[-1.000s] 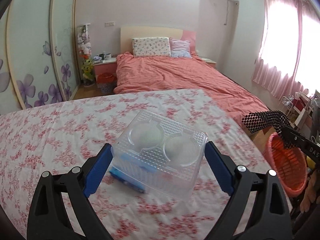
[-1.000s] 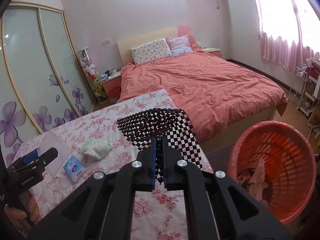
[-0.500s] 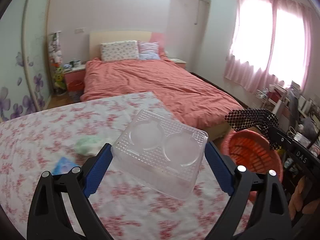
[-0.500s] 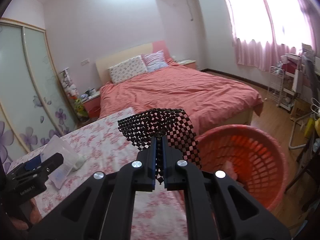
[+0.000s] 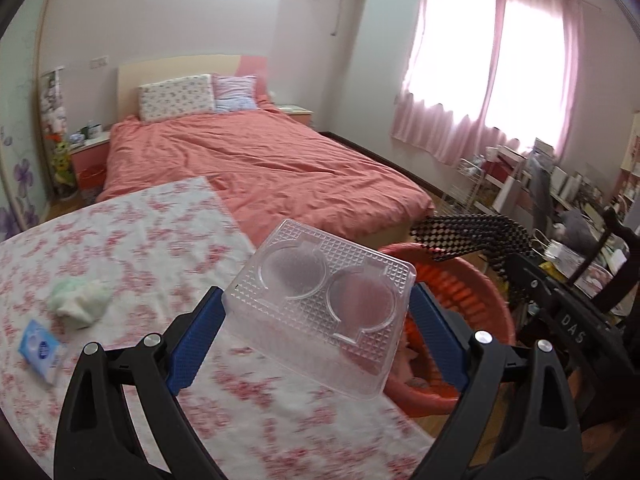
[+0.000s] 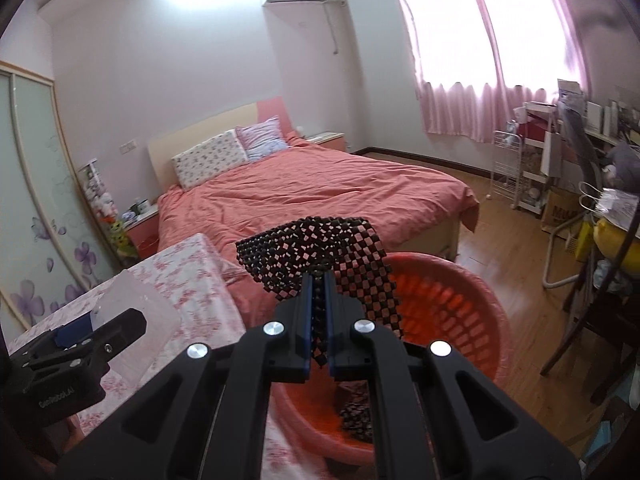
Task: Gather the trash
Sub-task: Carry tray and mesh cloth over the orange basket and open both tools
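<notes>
My left gripper [image 5: 316, 312] is shut on a clear plastic clamshell box [image 5: 320, 308] and holds it in the air over the right edge of the floral table [image 5: 132, 240], next to the red basket [image 5: 460, 292]. My right gripper [image 6: 318, 280] is shut on a black checkered mesh sheet [image 6: 316, 248] and holds it above the red basket [image 6: 452, 300]. The mesh [image 5: 472, 236] also shows in the left wrist view. Scraps lie in the basket bottom.
A crumpled pale green tissue [image 5: 78, 300] and a blue tissue packet [image 5: 40, 350] lie on the table. A bed with a coral cover [image 6: 312, 192] stands behind. A cluttered desk and chair [image 6: 592, 240] are at the right.
Both grippers have swung right, away from the table. The clear box now hangs at the table's edge beside the basket. The mesh sheet is now over the basket.
</notes>
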Tool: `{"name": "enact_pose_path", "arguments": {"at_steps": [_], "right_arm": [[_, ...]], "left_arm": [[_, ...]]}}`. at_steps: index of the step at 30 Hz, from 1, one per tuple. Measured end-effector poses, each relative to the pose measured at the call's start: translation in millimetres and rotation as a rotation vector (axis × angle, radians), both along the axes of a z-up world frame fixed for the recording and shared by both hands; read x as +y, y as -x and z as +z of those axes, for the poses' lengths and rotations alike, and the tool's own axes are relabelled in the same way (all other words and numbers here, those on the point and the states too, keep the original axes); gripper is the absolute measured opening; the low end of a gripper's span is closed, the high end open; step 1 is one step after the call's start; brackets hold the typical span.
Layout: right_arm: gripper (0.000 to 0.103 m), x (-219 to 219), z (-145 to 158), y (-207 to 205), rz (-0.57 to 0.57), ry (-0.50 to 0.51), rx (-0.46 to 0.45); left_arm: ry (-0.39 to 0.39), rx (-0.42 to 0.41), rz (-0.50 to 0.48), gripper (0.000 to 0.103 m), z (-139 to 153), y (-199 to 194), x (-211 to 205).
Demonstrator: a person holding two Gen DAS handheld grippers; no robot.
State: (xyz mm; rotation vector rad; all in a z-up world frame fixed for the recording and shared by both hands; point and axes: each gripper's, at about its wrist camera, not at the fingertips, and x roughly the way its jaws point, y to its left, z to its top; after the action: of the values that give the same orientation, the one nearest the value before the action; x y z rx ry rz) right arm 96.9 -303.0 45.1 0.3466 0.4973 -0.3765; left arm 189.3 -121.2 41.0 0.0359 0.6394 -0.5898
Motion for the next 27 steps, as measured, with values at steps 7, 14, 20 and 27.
{"name": "enact_pose_path", "arguments": {"at_steps": [7,14,20,27], "right_arm": [[0.006,-28,-15,13,-0.056,-0.017,0.007],[0.006,-53,-27,21,-0.090,-0.038,0.012],[0.006,-66,-35,22,-0.106,-0.050,0.011],[0.007,-80,-43,24,-0.117,-0.068,0.009]], "left_arm": [[-0.001,0.015,-0.084,0.091,-10,8,-44],[-0.019,0.029,-0.144,0.091,-22,15,-74],[-0.033,0.035,-0.181,0.091,-30,15,-94],[-0.044,0.051,-0.205,0.092,-37,16,-109]]}}
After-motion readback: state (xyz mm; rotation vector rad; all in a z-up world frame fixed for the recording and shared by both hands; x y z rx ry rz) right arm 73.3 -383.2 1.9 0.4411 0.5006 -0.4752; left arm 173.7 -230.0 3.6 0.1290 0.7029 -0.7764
